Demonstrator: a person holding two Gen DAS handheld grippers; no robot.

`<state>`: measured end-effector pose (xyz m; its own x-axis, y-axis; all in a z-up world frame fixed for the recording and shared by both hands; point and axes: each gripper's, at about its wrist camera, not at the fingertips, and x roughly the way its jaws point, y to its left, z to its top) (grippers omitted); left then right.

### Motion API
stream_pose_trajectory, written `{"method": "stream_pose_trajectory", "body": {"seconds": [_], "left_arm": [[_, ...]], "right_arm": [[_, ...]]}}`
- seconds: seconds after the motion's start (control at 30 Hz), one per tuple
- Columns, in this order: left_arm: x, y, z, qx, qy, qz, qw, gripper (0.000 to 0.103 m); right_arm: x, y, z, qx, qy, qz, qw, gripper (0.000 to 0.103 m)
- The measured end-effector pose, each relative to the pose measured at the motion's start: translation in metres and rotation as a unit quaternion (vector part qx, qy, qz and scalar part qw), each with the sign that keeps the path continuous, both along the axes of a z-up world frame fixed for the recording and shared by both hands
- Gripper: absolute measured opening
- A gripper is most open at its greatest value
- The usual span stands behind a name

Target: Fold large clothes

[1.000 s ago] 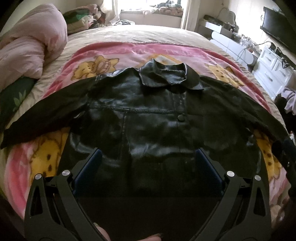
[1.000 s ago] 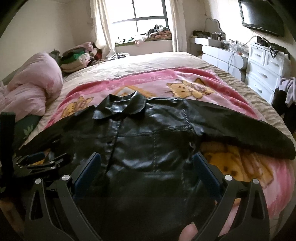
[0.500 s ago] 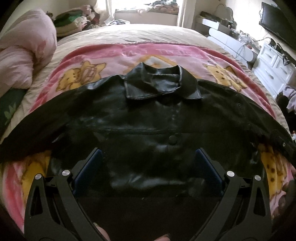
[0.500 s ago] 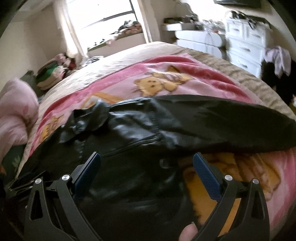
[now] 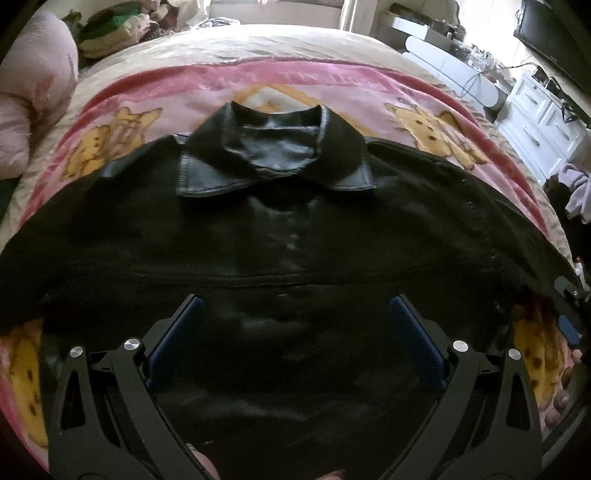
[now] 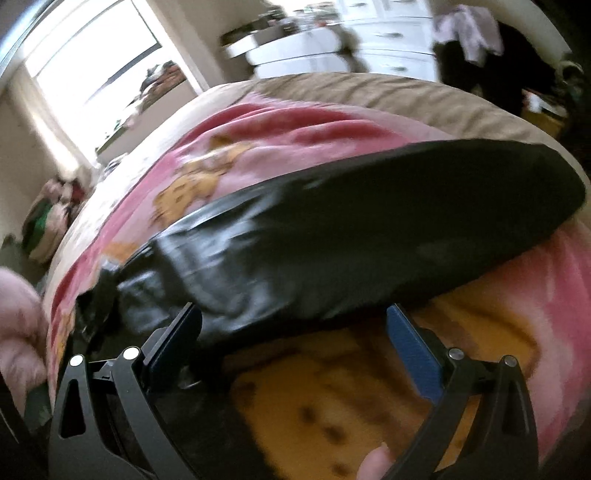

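A black leather jacket (image 5: 280,229) lies flat, front up, on a pink cartoon blanket (image 5: 306,79), collar (image 5: 273,155) at the far side and sleeves spread out. My left gripper (image 5: 295,332) is open and empty, low over the jacket's chest. My right gripper (image 6: 295,339) is open and empty beside the jacket's right sleeve (image 6: 388,236), its left finger over the sleeve's underarm, its right finger over the blanket (image 6: 369,387). The right wrist view is blurred. The right gripper's tip shows at the edge of the left wrist view (image 5: 569,325).
A pink duvet (image 5: 33,96) is bunched at the bed's left. Folded clothes (image 5: 110,33) are piled at the far left. White drawers (image 5: 543,110) and a dresser (image 6: 369,51) stand to the right of the bed. A TV (image 5: 554,33) hangs on the right wall.
Both grippers moved forward and lower over the jacket. The right one swung right toward the right sleeve. Both stayed open.
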<state>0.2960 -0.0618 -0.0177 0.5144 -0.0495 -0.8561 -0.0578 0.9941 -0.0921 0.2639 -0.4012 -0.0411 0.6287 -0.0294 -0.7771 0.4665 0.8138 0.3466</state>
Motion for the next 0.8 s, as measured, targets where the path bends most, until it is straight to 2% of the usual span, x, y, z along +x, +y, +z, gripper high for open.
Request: {"method": "stream_pose_trajectory", "body": {"seconds": [0.3,0.53,0.73,0.77,0.8], "left_arm": [[0.018,-0.040,-0.009,-0.011,0.010,-0.018,0.9997,0.094],[0.029,-0.066,-0.008,-0.012,0.011,-0.027,0.9995,0.094],[0.032,-0.078,0.001,0.009,0.005,-0.036,0.9993,0.094],[0.032,-0.078,0.003,0.014,0.003,-0.037,0.9992,0.094],[0.032,-0.079,0.006,0.021,0.000,-0.038,0.9990,0.094]], "right_arm": [[-0.023,-0.080,-0.014,0.052,-0.004,-0.111,0.992,0.099],[-0.035,-0.142,-0.026,0.119,-0.027,-0.195,0.973,0.099],[-0.041,-0.177,-0.039,0.165,-0.065,-0.233,0.956,0.099],[-0.040,-0.178,-0.037,0.161,-0.075,-0.235,0.956,0.097],[-0.039,-0.180,-0.035,0.155,-0.085,-0.237,0.955,0.087]]}}
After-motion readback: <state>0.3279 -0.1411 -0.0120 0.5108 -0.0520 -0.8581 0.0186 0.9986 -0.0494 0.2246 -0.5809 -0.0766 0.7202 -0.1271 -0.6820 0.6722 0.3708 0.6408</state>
